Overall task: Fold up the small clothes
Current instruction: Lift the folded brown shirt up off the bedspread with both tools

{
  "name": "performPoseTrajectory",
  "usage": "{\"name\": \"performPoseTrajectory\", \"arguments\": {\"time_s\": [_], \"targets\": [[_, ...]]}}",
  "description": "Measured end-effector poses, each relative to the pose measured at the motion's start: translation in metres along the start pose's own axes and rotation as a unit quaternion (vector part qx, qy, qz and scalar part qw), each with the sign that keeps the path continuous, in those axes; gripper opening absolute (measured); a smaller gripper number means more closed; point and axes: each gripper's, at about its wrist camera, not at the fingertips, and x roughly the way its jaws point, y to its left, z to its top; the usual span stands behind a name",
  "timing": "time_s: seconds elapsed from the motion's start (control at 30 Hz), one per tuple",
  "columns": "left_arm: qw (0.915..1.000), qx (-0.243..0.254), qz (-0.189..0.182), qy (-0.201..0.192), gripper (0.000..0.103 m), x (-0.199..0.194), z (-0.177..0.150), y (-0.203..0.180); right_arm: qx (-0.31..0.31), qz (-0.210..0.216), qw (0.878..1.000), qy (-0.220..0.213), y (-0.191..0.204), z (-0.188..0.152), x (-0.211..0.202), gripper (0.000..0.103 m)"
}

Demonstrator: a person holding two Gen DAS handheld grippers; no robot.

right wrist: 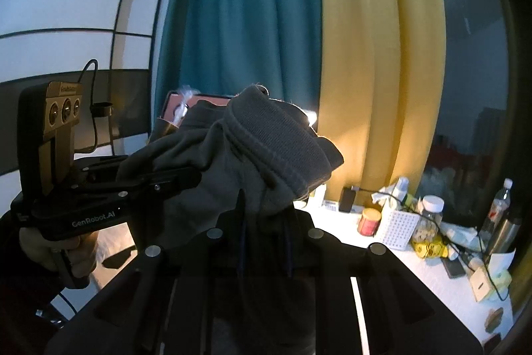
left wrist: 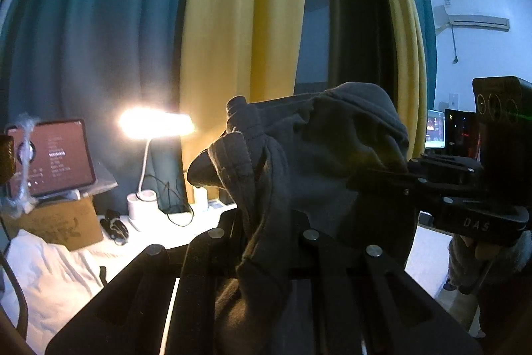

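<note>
Both tools were raised in front of the curtains, and a dark grey garment point(left wrist: 319, 155) hung in the air between them, well above the counter point(left wrist: 199, 232).

The left tool point(left wrist: 262, 222) had its jaws closed on one bunched part of the cloth; the fabric came out between the two black fingers and fell down over the body of the tool. A ribbed hem with a line of stitching stood up just above the grip.

The right tool point(right wrist: 262, 218) was clamped on another part of the same garment, and there a thick ribbed band point(right wrist: 282, 148) folded over the top of the grip. Each tool was also visible from the other side: the right one at the right edge of the left view, pinching the cloth from the side, and the left one at the left edge of the right view, with a hand point(right wrist: 56, 245) around its handle.

Behind the garment a teal curtain point(left wrist: 99, 39) and a yellow curtain point(left wrist: 239, 39) hung side by side. On the white counter a desk lamp point(left wrist: 156, 125) was lit, and a tablet point(left wrist: 50, 158) stood on a cardboard box point(left wrist: 60, 222). On the right part of the counter there was a white perforated basket point(right wrist: 397, 228), a red can point(right wrist: 369, 222) and a clear bottle point(right wrist: 498, 205).
</note>
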Motion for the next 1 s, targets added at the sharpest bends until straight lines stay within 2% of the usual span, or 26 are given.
{"name": "performPoseTrajectory", "arguments": {"time_s": [0.2, 0.53, 1.0], "targets": [[0.9995, 0.005, 0.014, -0.029, 0.012, -0.024, 0.007, 0.004, -0.017, 0.005, 1.000, -0.021, 0.017, 0.016, -0.009, 0.018], [0.9969, 0.012, 0.047, -0.063, 0.012, -0.068, 0.011, 0.027, -0.050, 0.040, 0.997, -0.047, 0.065, 0.037, -0.015, 0.018], [0.9950, 0.015, 0.085, -0.052, 0.012, -0.107, -0.005, 0.068, -0.072, 0.090, 0.992, -0.041, 0.120, 0.039, -0.004, 0.018]]}}
